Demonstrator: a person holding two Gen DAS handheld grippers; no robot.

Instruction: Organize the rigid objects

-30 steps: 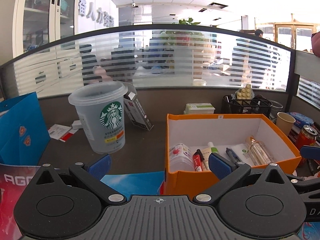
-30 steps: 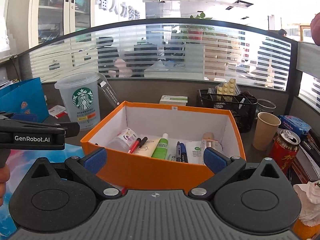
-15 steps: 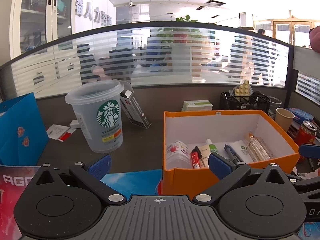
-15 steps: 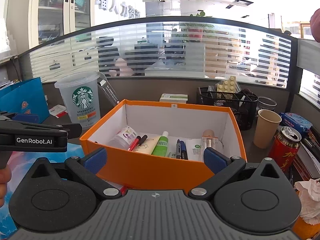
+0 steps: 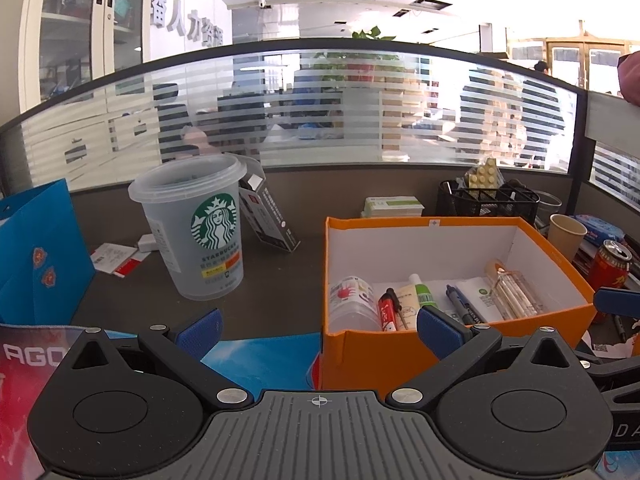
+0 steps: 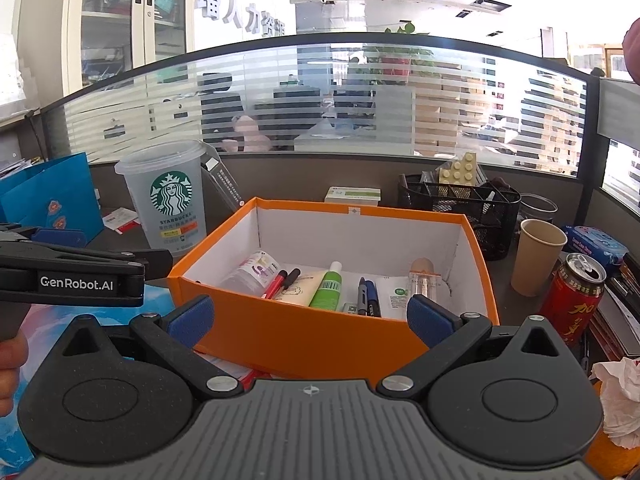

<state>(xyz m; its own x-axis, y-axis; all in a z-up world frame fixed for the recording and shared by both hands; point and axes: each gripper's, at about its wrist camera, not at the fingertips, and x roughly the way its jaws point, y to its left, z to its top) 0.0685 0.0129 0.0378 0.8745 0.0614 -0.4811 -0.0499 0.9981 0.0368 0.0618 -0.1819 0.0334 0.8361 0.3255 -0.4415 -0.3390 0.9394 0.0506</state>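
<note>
An orange box (image 5: 400,354) (image 6: 304,338) with a white inside sits on the dark desk. It holds a clear bottle (image 5: 352,302), a red marker (image 5: 387,310), a green-capped tube (image 6: 329,284), dark pens (image 6: 366,296) and a clear case (image 5: 512,290). My left gripper (image 5: 318,330) is open and empty, low in front of the box's left corner. My right gripper (image 6: 310,318) is open and empty, just before the box's front wall. The left gripper's body (image 6: 80,274) shows at the left of the right wrist view.
A Starbucks cup (image 5: 196,228) stands left of the box, a black carton (image 5: 266,216) leaning behind it. A blue bag (image 5: 36,256) is far left. A mesh organizer (image 6: 460,204), paper cup (image 6: 538,254), red can (image 6: 574,300) and crumpled tissue (image 6: 618,394) are on the right.
Both grippers have stayed open. The views have drifted slightly, the left one a little up and back from the box.
</note>
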